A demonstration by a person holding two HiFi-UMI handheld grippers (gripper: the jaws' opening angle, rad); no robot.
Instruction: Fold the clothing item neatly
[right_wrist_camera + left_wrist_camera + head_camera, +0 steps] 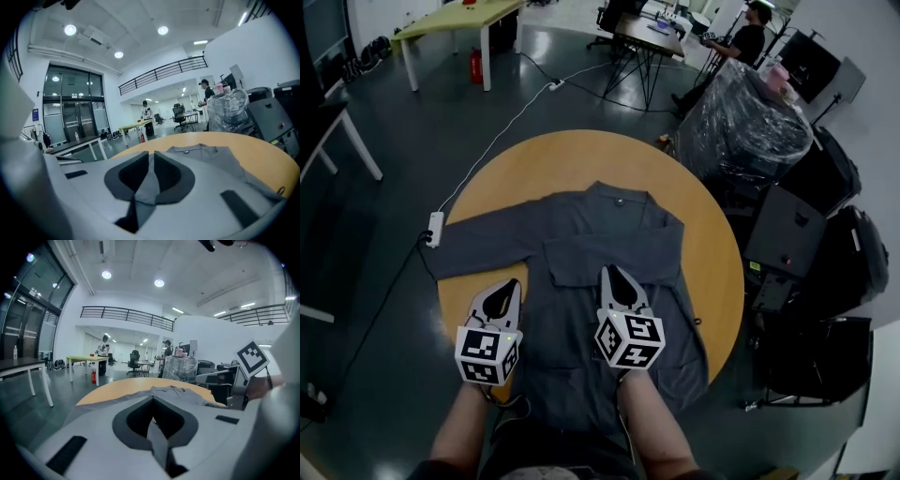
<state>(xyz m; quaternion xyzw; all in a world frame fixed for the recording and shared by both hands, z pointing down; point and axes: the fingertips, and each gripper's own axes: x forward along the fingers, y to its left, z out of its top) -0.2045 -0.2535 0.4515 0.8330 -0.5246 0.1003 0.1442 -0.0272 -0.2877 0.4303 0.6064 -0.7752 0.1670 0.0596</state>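
Round wooden table under grey shirt

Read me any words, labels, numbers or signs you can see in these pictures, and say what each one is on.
No text here can be read.
Two marker cubes: black and white square patterns only, no letters.
Yellow label on dark equipment: too small to read.
Blue sign beside the glass doors: too blurred to read.
On the shirt: no print shows.

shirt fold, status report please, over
Left gripper shut on shirt, right gripper too. Shirt flat on table, one sleeve spread out. Nothing in the way.
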